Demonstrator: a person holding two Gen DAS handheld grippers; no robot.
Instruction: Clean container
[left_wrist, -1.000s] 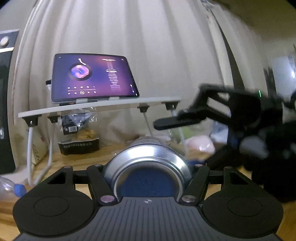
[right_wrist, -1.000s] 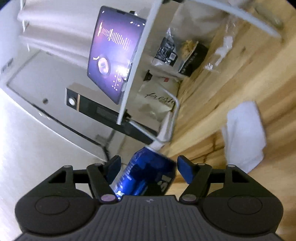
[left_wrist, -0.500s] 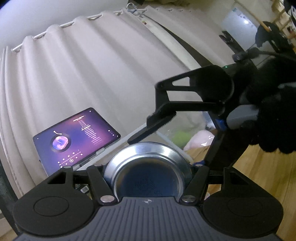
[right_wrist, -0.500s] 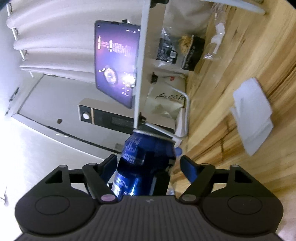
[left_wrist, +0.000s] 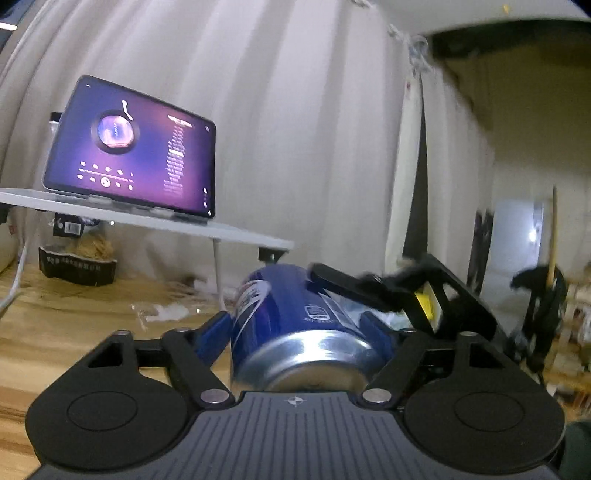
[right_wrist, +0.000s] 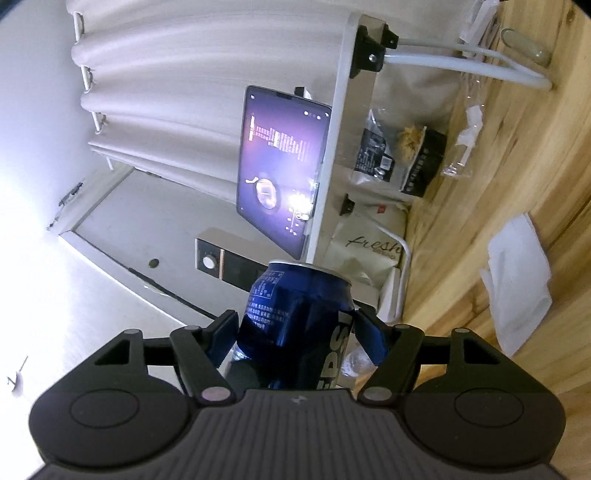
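The blue can (left_wrist: 295, 325) is thin metal: light, smooth, slippery and easy to dent, so it is best held across the middle of its wall with modest pressure, away from the rims.

In the left wrist view it lies lengthwise between the left gripper (left_wrist: 301, 334) jaws, its silver base toward the camera. Both pads seem to touch its sides, though blur makes the right contact less sure.

The right gripper (right_wrist: 295, 332) reaches across the can from the side. Its jaws are spread around the wall, with a sliver of gap on the left.

The can is held above the desk (left_wrist: 66, 317), in front of the tablet (left_wrist: 129, 147).
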